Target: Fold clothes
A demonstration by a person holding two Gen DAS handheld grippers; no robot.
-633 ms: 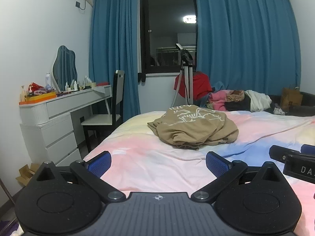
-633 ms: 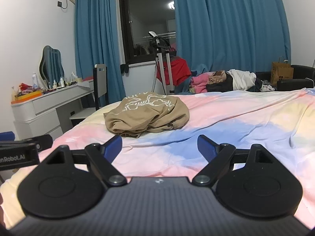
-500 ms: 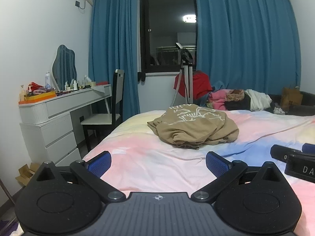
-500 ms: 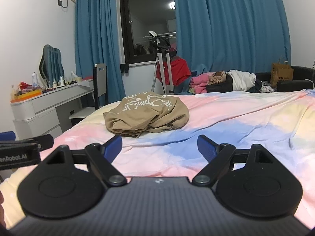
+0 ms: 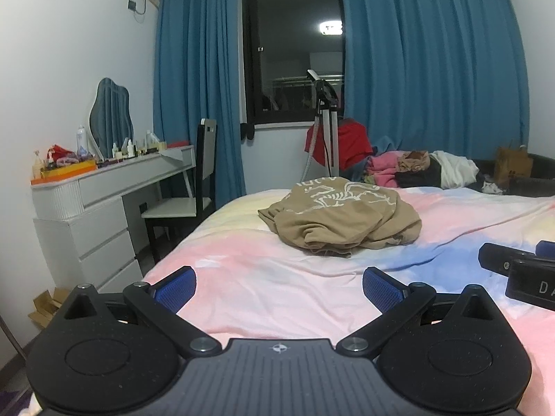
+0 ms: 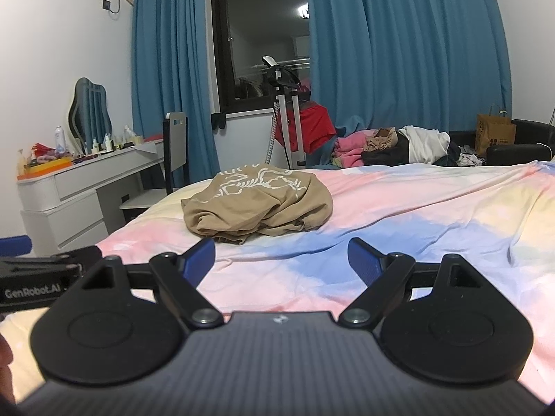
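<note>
A crumpled tan garment with a white print (image 5: 341, 220) lies in a heap on the pastel bed sheet (image 5: 263, 287); it also shows in the right wrist view (image 6: 258, 204). My left gripper (image 5: 279, 287) is open and empty, held above the near part of the bed, well short of the garment. My right gripper (image 6: 281, 261) is open and empty, also short of the garment. The right gripper's side shows at the right edge of the left wrist view (image 5: 520, 274). The left gripper shows at the left edge of the right wrist view (image 6: 38, 274).
A white dresser (image 5: 104, 204) with bottles and a mirror stands left of the bed, with a chair (image 5: 194, 187) beside it. A tripod (image 5: 324, 118) stands by the window. A pile of clothes (image 5: 416, 171) and a paper bag (image 5: 513, 166) lie beyond the bed.
Both views have shifted very slightly; the garment lies as before and both grippers stay open.
</note>
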